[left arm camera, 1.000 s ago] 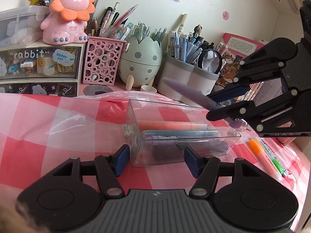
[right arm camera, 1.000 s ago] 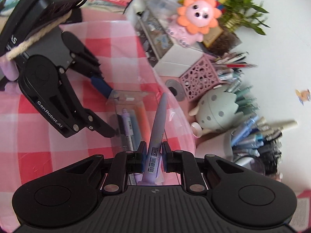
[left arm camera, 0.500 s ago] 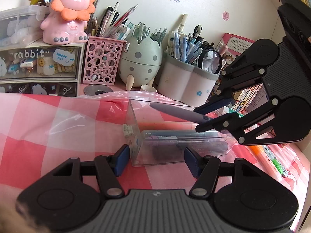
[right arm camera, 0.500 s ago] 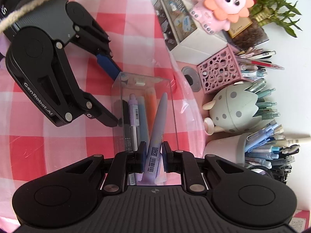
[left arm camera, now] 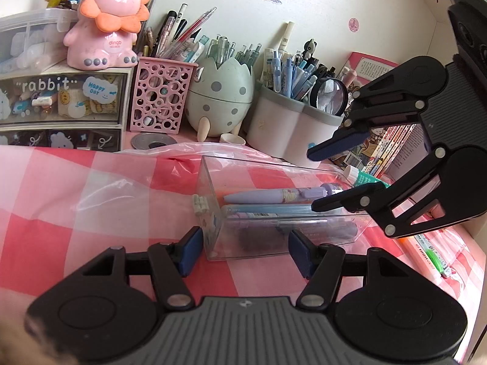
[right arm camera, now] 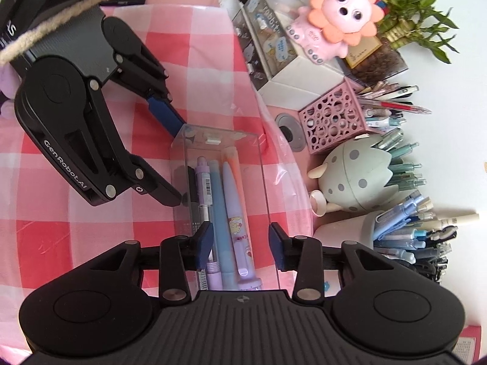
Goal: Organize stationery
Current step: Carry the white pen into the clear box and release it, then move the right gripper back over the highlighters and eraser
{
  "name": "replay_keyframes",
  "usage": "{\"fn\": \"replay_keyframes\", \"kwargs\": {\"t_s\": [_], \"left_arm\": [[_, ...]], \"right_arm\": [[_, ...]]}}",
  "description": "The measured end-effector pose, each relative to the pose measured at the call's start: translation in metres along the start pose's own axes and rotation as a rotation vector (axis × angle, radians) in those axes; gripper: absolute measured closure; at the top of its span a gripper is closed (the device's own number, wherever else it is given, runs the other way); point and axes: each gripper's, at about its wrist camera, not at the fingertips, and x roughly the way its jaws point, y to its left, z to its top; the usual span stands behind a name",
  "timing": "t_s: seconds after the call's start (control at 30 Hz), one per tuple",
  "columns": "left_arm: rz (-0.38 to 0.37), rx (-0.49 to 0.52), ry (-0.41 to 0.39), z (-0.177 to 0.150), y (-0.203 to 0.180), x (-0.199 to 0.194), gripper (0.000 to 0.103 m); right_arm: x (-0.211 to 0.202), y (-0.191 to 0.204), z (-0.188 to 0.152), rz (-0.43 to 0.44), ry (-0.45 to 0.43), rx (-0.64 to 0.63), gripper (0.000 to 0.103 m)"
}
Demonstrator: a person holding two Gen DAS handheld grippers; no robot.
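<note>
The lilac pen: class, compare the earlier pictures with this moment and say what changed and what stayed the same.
The right gripper has just opened its jaws and let go of the lilac pen, which now lies flat in the clear box beside the other pens. Before, it stood slanted between the pads. The left gripper stays clamped on the box's end; box and desk clutter are unmoved.
</note>
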Motion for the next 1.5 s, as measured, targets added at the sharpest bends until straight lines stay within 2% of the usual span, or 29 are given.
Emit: {"fn": "replay_keyframes", "kwargs": {"t_s": [0.37, 0.5, 0.97, 1.17, 1.5], "left_arm": [[0.0, 0.0, 0.0, 0.0, 0.0, 0.0, 0.067], [0.0, 0.0, 0.0, 0.0, 0.0, 0.0, 0.067], [0.0, 0.0, 0.0, 0.0, 0.0, 0.0, 0.067], [0.001, 0.001, 0.0, 0.0, 0.0, 0.0, 0.067], [0.0, 0.0, 0.0, 0.0, 0.0, 0.0, 0.067]], "right_arm": [[-0.032, 0.005, -0.016, -0.08, -0.086, 0.132, 0.047], [-0.043, 0.006, -0.028, -0.096, -0.13, 0.23, 0.045], [-0.059, 0.037, -0.072, -0.166, -0.144, 0.569, 0.03], [-0.065, 0.053, -0.083, -0.194, -0.161, 0.667, 0.024], [-0.079, 0.079, -0.109, -0.194, -0.191, 0.855, 0.022]]}}
